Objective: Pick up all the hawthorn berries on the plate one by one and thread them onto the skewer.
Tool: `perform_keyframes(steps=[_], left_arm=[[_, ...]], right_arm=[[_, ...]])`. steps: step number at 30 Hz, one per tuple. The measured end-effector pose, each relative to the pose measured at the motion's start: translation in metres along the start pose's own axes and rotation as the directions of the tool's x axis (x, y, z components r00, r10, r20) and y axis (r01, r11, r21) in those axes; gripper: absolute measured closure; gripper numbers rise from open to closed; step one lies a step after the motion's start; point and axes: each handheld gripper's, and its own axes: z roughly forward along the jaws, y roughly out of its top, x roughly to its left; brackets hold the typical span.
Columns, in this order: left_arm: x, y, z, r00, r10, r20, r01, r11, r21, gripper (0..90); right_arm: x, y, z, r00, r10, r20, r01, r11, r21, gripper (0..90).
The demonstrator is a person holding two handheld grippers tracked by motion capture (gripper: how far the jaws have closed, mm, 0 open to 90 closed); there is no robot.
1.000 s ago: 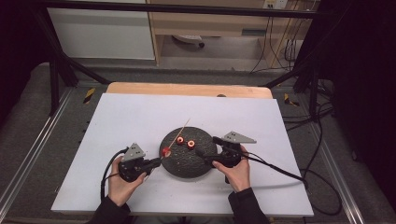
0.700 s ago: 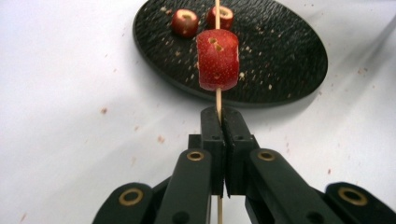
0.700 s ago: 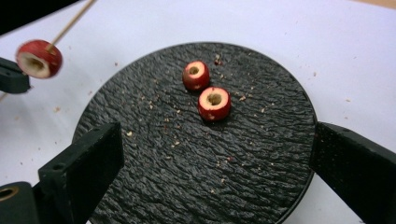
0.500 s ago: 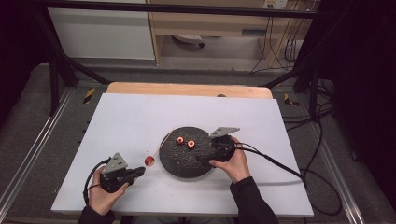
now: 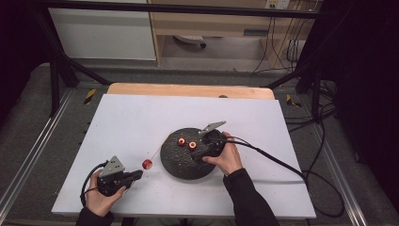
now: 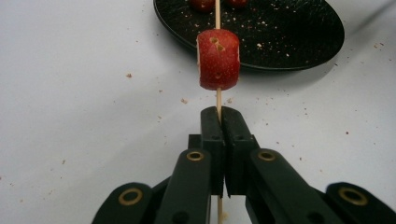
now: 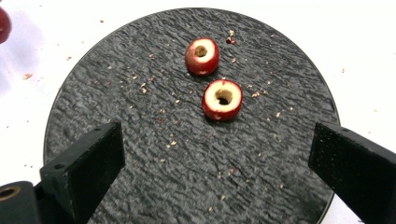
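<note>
- The left gripper [image 6: 219, 122] has its jaws pressed together on a thin wooden skewer [image 6: 217, 95], which runs straight out ahead of the jaw tips.
- A red fruit piece [image 6: 218, 59] is threaded on that skewer just beyond the tips, apart from them, with a short bare length of stick between.
- In the high view the left gripper [image 5: 134, 175] sits off the plate's near left side, low over the white worktop [image 5: 122, 122], and the skewered fruit piece [image 5: 147, 164] hangs just short of the round black plate [image 5: 181, 165].
- The right gripper [image 7: 217, 182] has its jaws standing wide apart, with nothing between them.
- They have just been opening wider.
- Below and ahead of the right gripper lies the plate [image 7: 116, 116], scattered with crumbs.
- Two cored red fruit pieces rest on it beyond the jaws, hollow side up: the nearer one [image 7: 222, 100] roughly midway between the jaws, the farther one [image 7: 201, 56] just past it and apart.
- In the high view the right gripper [image 5: 200, 151] hovers over the plate's right part, close beside both pieces.
</note>
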Motion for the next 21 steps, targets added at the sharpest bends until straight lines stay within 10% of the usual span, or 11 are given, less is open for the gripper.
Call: perform_keyframes(steps=[21], left_arm=[[0.002, -0.001, 0.001, 0.9999, -0.012, 0.009, 0.012, 0.9999, 0.006, 87.9]], right_arm=[[-0.009, 0.034, 0.036, 0.9998, 0.018, -0.002, -0.017, 0.991, 0.136, 29.8]])
